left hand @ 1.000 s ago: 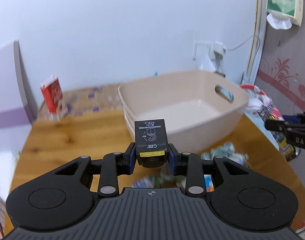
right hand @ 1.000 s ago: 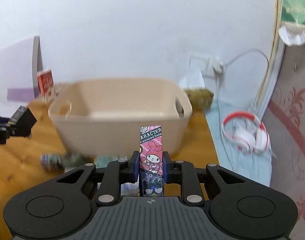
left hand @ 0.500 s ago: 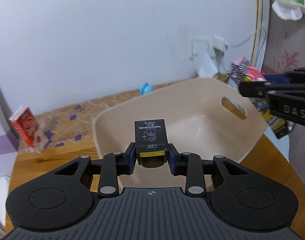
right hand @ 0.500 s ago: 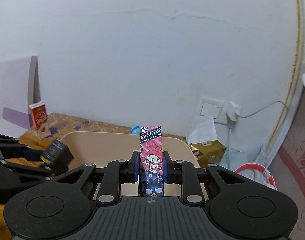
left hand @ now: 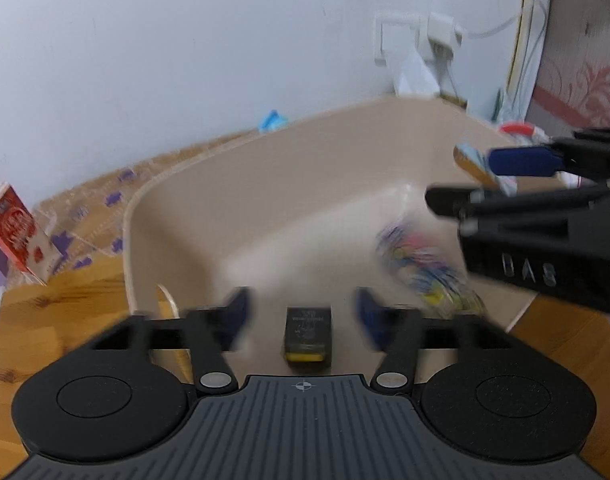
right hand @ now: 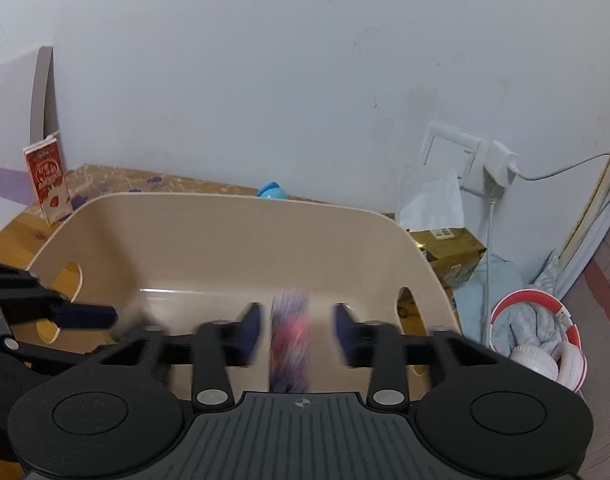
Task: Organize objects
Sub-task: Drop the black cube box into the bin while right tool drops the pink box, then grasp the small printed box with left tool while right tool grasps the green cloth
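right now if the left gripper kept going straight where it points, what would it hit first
Most likely the small black box with a yellow edge, loose between the open left gripper fingers and blurred, apparently dropping. Beyond it lies the inner floor of the beige plastic tub. Depth is unclear from this blurred view.

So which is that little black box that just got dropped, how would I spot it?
Find the big beige plastic tub on the wooden table. The small black box is inside it, near the front, between the open fingers of the left gripper. Unlike the blurred pink cartoon packet beside it, it is dark with a yellow edge.
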Available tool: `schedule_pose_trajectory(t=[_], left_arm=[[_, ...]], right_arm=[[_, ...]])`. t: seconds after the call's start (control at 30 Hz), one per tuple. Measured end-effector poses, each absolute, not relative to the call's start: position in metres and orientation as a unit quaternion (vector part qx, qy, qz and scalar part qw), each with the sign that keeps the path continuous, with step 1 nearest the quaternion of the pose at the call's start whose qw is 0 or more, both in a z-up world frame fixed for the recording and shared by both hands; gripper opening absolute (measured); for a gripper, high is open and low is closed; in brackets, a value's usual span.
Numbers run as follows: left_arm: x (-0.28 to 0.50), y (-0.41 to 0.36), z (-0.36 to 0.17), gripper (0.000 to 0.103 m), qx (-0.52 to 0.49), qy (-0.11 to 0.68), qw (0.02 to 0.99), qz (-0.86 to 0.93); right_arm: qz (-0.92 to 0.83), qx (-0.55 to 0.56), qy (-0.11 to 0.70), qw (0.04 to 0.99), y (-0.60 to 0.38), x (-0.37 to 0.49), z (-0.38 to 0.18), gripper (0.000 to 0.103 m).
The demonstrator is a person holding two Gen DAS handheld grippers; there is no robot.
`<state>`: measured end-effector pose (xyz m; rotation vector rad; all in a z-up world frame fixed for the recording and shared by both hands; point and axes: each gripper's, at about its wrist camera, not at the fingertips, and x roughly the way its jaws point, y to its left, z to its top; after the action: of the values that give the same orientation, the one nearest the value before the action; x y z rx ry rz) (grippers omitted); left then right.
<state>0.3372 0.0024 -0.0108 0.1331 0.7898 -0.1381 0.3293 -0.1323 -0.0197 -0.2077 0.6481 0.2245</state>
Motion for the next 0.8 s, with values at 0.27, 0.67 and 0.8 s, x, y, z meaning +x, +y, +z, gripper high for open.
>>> schedule_pose_trajectory(t=[0.27, 0.67, 0.8], left_arm=[[0.293, 0.018, 0.020, 0.087, 0.065, 0.338, 0.936, -0.072], [0.227, 0.061, 0.014, 0.090, 0.065, 0.339, 0.934, -0.087], [0.222, 0.071, -0.008, 0.090, 0.068, 0.362, 0.925, -0.096]], right_arm=[[0.100, -0.099, 0.276, 0.951, -0.146, 0.285, 0.011, 0.091], [0.101, -0.095, 0.282, 0.949, -0.159, 0.215, 0.012, 0.103], [0.109, -0.104, 0.306, 0.940, -0.152, 0.209, -0.007, 0.103]])
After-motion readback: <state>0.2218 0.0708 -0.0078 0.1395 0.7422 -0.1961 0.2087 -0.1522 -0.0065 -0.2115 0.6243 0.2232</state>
